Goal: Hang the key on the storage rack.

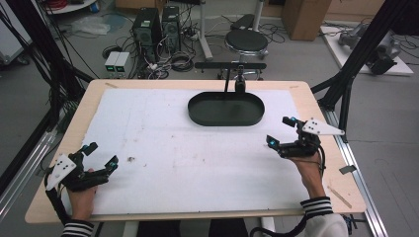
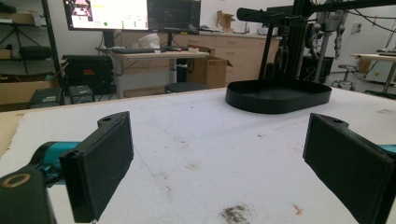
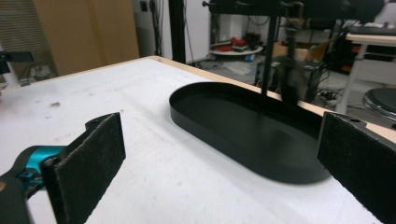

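A black oval tray (image 1: 225, 109) lies empty at the far middle of the white-covered table (image 1: 173, 148). My left gripper (image 1: 101, 155) rests near the front left corner, open, with nothing between its pads (image 2: 100, 161). My right gripper (image 1: 280, 131) hovers at the right side, a little in front of the tray's right end, and stands open and empty too. In the left gripper view the tray (image 2: 278, 95) sits well ahead, to the right. In the right gripper view the tray (image 3: 243, 128) lies close, just beyond the open jaws.
A small dark smudge (image 1: 131, 159) marks the white cover right of my left gripper. A black stand with a crossbar (image 1: 230, 65) rises behind the tray. A strip of tape (image 1: 347, 169) lies on the bare wood at the right edge. Stool, computers and cables stand beyond the table.
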A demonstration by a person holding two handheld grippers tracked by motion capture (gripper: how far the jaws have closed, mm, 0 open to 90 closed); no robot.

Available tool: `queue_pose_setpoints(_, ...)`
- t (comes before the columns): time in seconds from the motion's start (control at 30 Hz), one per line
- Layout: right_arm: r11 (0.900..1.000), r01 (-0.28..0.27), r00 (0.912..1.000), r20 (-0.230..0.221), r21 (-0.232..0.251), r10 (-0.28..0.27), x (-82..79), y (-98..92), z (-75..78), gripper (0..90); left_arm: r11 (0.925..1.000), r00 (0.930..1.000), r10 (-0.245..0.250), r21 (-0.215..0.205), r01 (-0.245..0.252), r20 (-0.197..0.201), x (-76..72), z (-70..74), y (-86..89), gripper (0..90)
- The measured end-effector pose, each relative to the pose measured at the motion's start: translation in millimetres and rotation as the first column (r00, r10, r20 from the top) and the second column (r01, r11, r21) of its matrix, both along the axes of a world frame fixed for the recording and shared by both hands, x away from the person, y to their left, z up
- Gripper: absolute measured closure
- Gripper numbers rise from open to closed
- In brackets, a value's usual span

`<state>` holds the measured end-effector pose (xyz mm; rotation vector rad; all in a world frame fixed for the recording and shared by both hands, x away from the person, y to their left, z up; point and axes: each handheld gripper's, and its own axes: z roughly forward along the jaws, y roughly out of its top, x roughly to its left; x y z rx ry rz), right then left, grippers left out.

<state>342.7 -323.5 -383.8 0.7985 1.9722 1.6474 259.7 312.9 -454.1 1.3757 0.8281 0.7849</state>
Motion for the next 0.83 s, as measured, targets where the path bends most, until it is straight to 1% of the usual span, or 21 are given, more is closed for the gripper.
queue_pose_setpoints(0.03, 1.000, 0.013, 0.9999, 0.003, 0.020, -0.013, -5.7, -5.7, -12.0, 0.4, 1.0000, 1.0000, 0.000, 0.000, 0.000, 0.002, 0.0, 0.0, -0.2, 9.0)
queue_pose_setpoints(0.07, 1.000, 0.019, 0.9998, -0.007, 0.024, -0.019, -7.9, -7.4, -16.4, 0.4, 1.0000, 1.0000, 0.000, 0.000, 0.000, 0.002, 0.0, 0.0, -0.2, 9.0)
queue_pose_setpoints(0.1, 0.999, 0.028, 0.9996, 0.001, 0.031, -0.028, -10.4, -10.5, -23.9, 0.4, 1.0000, 1.0000, 0.000, -0.001, 0.000, 0.000, -0.1, 0.0, -0.4, 9.0)
queue_pose_setpoints(0.13, 0.999, 0.035, 0.9994, -0.010, 0.038, -0.034, -12.6, -12.6, -29.3, 0.4, 1.0000, 1.0000, 0.000, -0.001, 0.000, 0.000, 0.0, 0.0, -0.4, 9.0)
queue_pose_setpoints(0.17, 0.998, 0.041, 0.9991, -0.009, 0.046, -0.041, -14.1, -14.8, -34.6, 0.4, 1.0000, 1.0000, 0.000, 0.000, 0.000, 0.000, -0.1, 0.0, -0.5, 9.0)
queue_pose_setpoints(0.2, 0.997, 0.049, 0.9988, 0.001, 0.057, -0.049, -15.7, -16.4, -39.4, 0.4, 1.0000, 1.0000, 0.000, 0.000, 0.000, 0.001, -0.1, 0.0, -0.6, 9.0)
queue_pose_setpoints(0.23, 0.996, 0.057, 0.9984, 0.000, 0.067, -0.057, -17.5, -17.5, -43.0, 0.4, 1.0000, 1.0000, 0.001, 0.004, -0.001, 0.001, -0.3, 0.0, -0.7, 9.0)
queue_pose_setpoints(0.27, 0.995, 0.065, 0.9978, 0.012, 0.074, -0.066, -18.7, -18.6, -46.2, 0.4, 1.0000, 1.0000, 0.001, 0.004, -0.001, 0.001, -0.3, 0.0, -0.7, 9.0)
queue_pose_setpoints(0.33, 0.993, 0.073, 0.9968, 0.025, 0.091, -0.076, -21.8, -18.9, -50.4, 0.4, 1.0000, 1.0000, 0.001, 0.006, -0.001, 0.002, -0.3, 0.0, -0.8, 9.0)
queue_pose_setpoints(0.37, 0.993, 0.077, 0.9962, 0.034, 0.092, -0.080, -23.5, -18.4, -52.9, 0.4, 1.0000, 1.0000, 0.001, 0.006, -0.001, 0.003, -0.3, 0.0, -0.9, 9.0)
queue_pose_setpoints(0.4, 0.993, 0.083, 0.9949, 0.050, 0.086, -0.088, -24.2, -17.7, -55.1, 0.4, 1.0000, 1.0000, 0.001, 0.006, -0.001, 0.003, -0.3, 0.0, -1.0, 9.0)
queue_pose_setpoints(0.43, 0.993, 0.083, 0.9949, 0.050, 0.086, -0.088, -24.2, -17.7, -55.1, 0.4, 1.0000, 1.0000, 0.002, 0.005, -0.002, 0.004, -0.3, 0.0, -1.1, 9.0)
queue_pose_setpoints(0.47, 0.992, 0.097, 0.9928, 0.062, 0.076, -0.102, -25.6, -15.8, -60.6, 0.4, 1.0000, 1.0000, 0.001, 0.006, -0.001, 0.003, -0.4, 0.0, -1.0, 9.0)
queue_pose_setpoints(0.5, 0.992, 0.097, 0.9928, 0.062, 0.076, -0.102, -25.6, -15.8, -60.6, 0.4, 1.0000, 1.0000, 0.002, 0.006, -0.002, 0.004, -0.4, 0.0, -1.1, 9.0)
queue_pose_setpoints(0.53, 0.992, 0.106, 0.9913, 0.071, 0.072, -0.111, -27.1, -14.3, -66.5, 0.4, 1.0000, 1.0000, 0.002, 0.006, -0.002, 0.005, -0.6, -0.1, -0.8, 9.0)
queue_pose_setpoints(0.57, 0.992, 0.106, 0.9913, 0.071, 0.072, -0.111, -27.1, -14.3, -66.5, 0.4, 1.0000, 1.0000, 0.002, 0.006, -0.002, 0.005, -0.6, -0.1, -0.8, 9.0)
queue_pose_setpoints(0.63, 0.989, 0.128, 0.9862, 0.095, 0.077, -0.135, -31.6, -13.1, -67.3, 0.5, 1.0000, 1.0000, 0.003, 0.000, -0.003, 0.005, -0.7, -0.2, -0.5, 9.0)
queue_pose_setpoints(0.7, 0.988, 0.134, 0.9826, 0.120, 0.073, -0.142, -33.5, -12.8, -68.2, 0.4, 1.0000, 1.0000, 0.004, 0.001, -0.004, 0.003, -0.7, -0.2, -0.5, 9.0)
queue_pose_setpoints(0.83, 0.988, 0.138, 0.9820, 0.121, 0.070, -0.146, -33.2, -12.1, -68.3, 0.4, 1.0000, 0.9999, 0.004, 0.007, -0.004, 0.011, -1.2, -0.3, -1.1, 9.0)
